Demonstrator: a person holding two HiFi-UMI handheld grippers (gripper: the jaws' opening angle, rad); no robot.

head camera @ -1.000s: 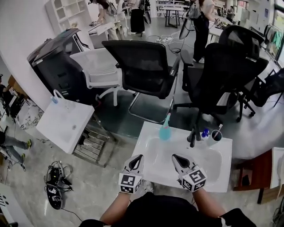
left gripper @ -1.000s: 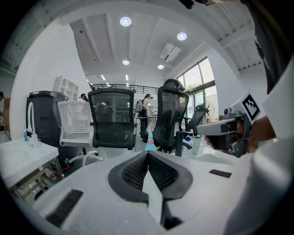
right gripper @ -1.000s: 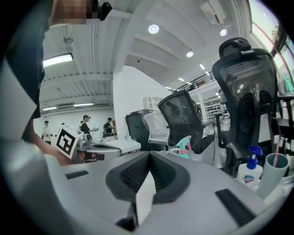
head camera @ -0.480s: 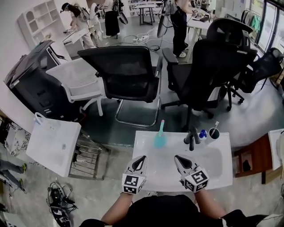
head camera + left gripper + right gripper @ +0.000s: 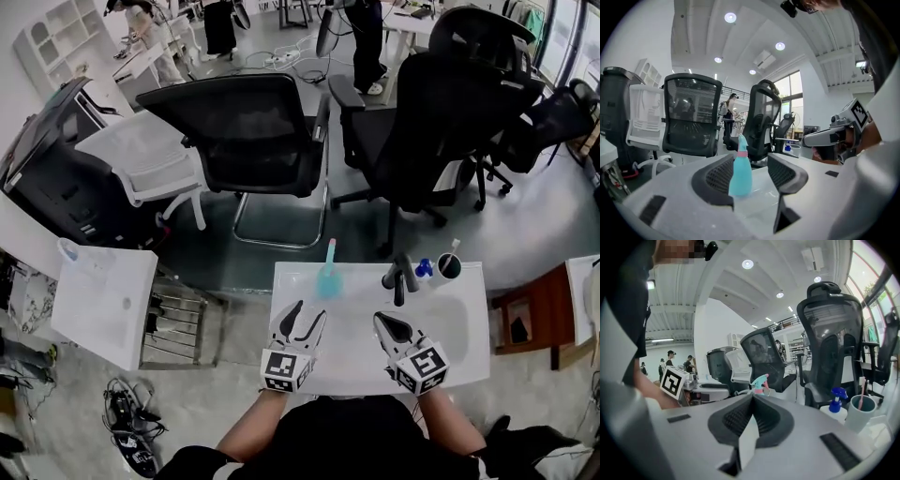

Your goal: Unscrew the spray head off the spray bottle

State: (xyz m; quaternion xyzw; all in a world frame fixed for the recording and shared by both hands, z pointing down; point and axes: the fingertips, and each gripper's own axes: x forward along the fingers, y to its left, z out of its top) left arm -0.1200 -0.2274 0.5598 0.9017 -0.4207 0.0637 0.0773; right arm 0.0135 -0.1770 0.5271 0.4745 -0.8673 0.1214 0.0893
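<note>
A turquoise spray bottle (image 5: pixel 328 278) with a pink collar and turquoise spray head stands upright at the back edge of the white washbasin top (image 5: pixel 309 361). My left gripper (image 5: pixel 309 315) is in front of it and short of it. Its jaws have just been opening and stand apart with nothing between the pads. In the left gripper view the bottle (image 5: pixel 740 168) shows through the gap of the left gripper (image 5: pixel 752 164), further off. My right gripper (image 5: pixel 384 322) is shut and empty over the basin. In the right gripper view the spray head (image 5: pixel 761 382) peeks above the right gripper (image 5: pixel 752 397).
A black faucet (image 5: pixel 398 275), a small white bottle with a blue spray head (image 5: pixel 425 269) and a cup with a toothbrush (image 5: pixel 449 266) stand at the back right. Black office chairs (image 5: pixel 253 131) are beyond. A second white basin unit (image 5: pixel 103 291) is to the left.
The left gripper's jaws went from shut to apart. Both grippers moved forward over the washbasin top toward the bottle, and the head view shifted.
</note>
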